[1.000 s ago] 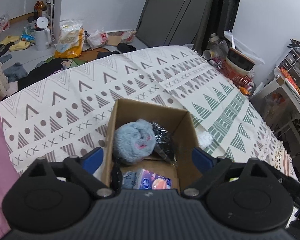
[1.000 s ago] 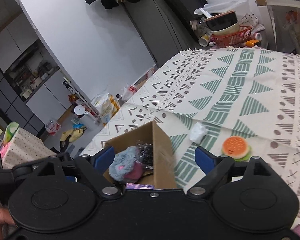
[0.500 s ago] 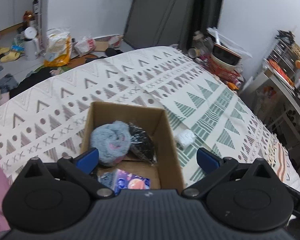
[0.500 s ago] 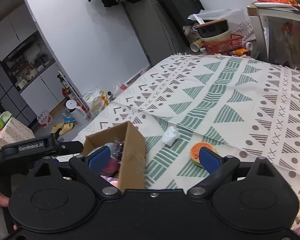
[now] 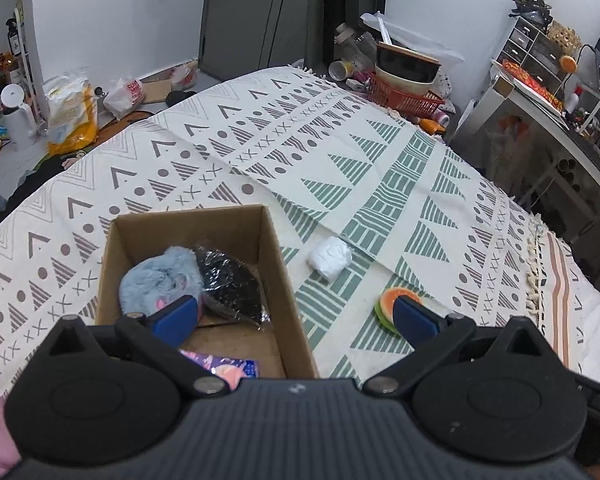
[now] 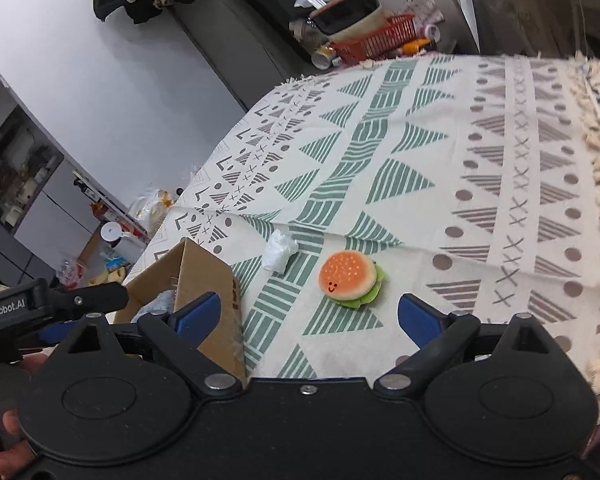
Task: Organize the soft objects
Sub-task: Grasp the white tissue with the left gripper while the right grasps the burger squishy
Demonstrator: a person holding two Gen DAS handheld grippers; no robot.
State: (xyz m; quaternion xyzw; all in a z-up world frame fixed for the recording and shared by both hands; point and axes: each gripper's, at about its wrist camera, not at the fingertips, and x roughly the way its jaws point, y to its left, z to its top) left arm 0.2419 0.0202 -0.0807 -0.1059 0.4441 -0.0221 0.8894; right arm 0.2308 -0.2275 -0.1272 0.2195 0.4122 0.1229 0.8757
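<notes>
A cardboard box (image 5: 284, 276) stands on the patterned cloth and holds a blue fluffy plush (image 5: 156, 280), a black shiny packet (image 5: 232, 284) and a purple packet (image 5: 220, 364). A white soft lump (image 5: 330, 257) and a burger toy (image 5: 388, 304) lie right of the box. My left gripper (image 5: 296, 316) is open and empty above the box's near right corner. My right gripper (image 6: 310, 316) is open and empty, just in front of the burger toy (image 6: 350, 276), with the white lump (image 6: 278, 250) behind it and the box (image 6: 204, 284) to its left.
The patterned cloth (image 5: 340, 168) covers the bed. A red basket with bowls (image 5: 404, 84) stands past its far edge, a desk with clutter (image 5: 560, 92) at the right. Bags and bottles lie on the floor (image 5: 72, 112) at the far left. The left gripper's body (image 6: 28, 304) shows at the right view's left edge.
Both grippers have swung to the right. The box has slid left in both views, and the burger toy now sits centred before the right gripper. Both grippers stay open.
</notes>
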